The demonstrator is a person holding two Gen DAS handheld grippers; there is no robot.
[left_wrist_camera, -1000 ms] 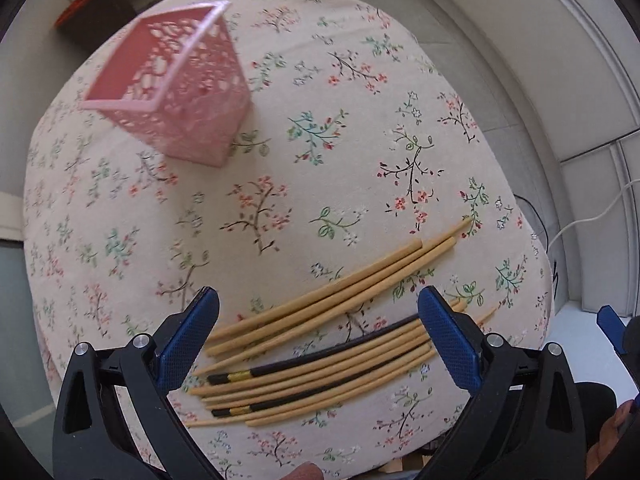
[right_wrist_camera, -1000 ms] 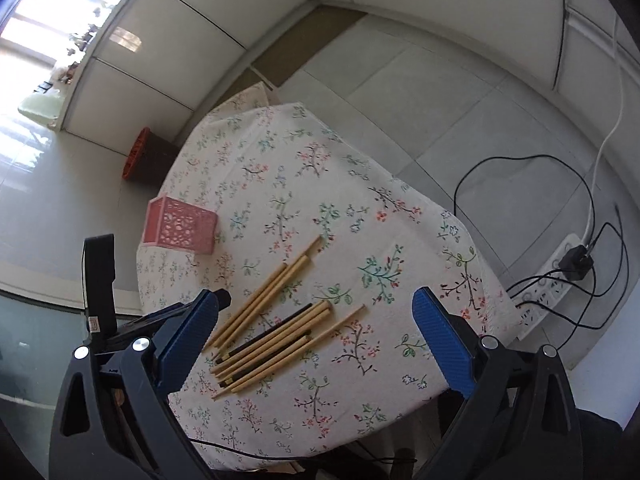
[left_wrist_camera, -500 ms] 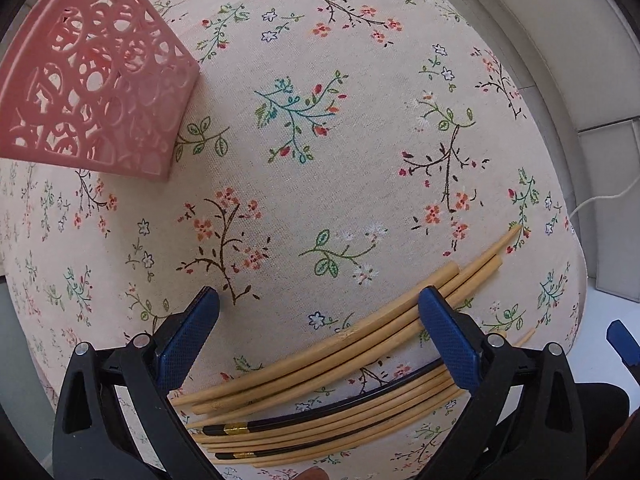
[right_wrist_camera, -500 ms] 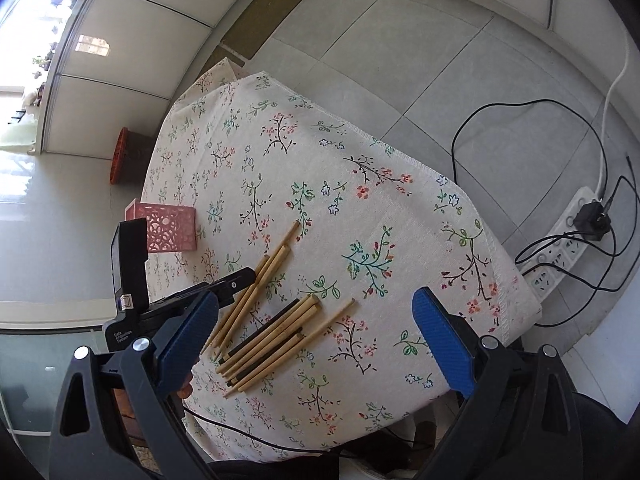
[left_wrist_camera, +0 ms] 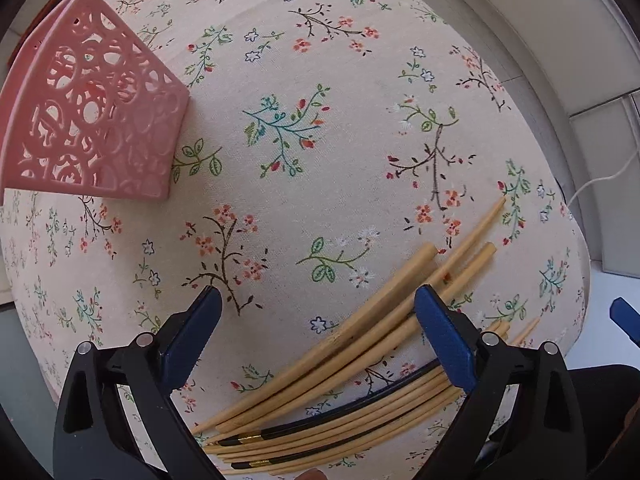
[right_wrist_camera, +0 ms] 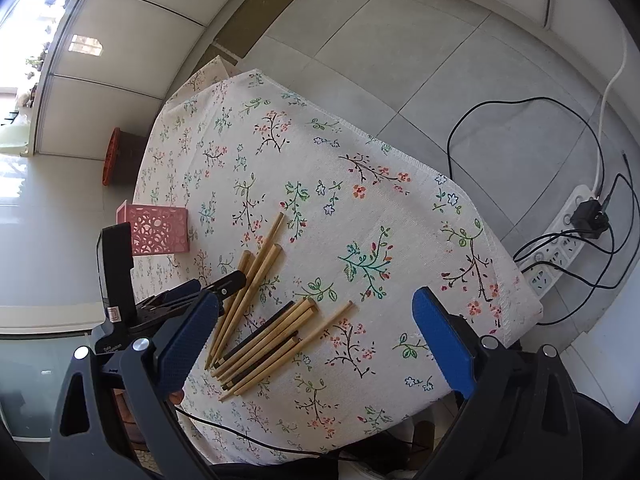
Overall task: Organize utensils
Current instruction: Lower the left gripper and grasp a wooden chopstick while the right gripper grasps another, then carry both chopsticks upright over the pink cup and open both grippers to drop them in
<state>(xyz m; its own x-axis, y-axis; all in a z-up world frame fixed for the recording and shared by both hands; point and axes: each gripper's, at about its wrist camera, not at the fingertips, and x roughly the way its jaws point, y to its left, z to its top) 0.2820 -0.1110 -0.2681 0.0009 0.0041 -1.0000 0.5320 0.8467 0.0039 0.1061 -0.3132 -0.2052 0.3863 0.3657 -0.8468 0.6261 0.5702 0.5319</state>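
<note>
While both pairs of blue, ridged pads are spread wide with nothing between them, the left gripper [left_wrist_camera: 316,312] is held low over the table, its black plastic arms framing a fan of bamboo chopsticks [left_wrist_camera: 360,344]. In the right wrist view the left gripper [right_wrist_camera: 208,288] is seen from the side, its fingertip set at or just above the upper group of sticks; contact cannot be told. The right gripper [right_wrist_camera: 316,312] is kept well above the table and apart from everything on it.

The chopsticks [right_wrist_camera: 260,312] are laid in two loose groups on the cloth. Four pale, round, tapered sticks are fanned in the upper group, with their thick ends pointed away from the person. Just beside them a tighter bundle is formed of more pale sticks mixed with two black ones [left_wrist_camera: 340,420], each marked by a gold band near its tapered end. One pale stick is set slightly apart at the bundle's outer side.

A woven tablecloth [right_wrist_camera: 380,208] printed with small floral sprigs is spread over the table, its stitched hem shown at the far edge. A pink plastic basket [left_wrist_camera: 88,120], square and pierced with a lace pattern of circles, is stood upright well apart from the chopsticks; nothing can be made out inside it through the openwork.

Beyond the table, grey floor tiles, a white power strip [right_wrist_camera: 560,240] with black cables and a dark bin with an orange rim [right_wrist_camera: 116,156] are shown.
</note>
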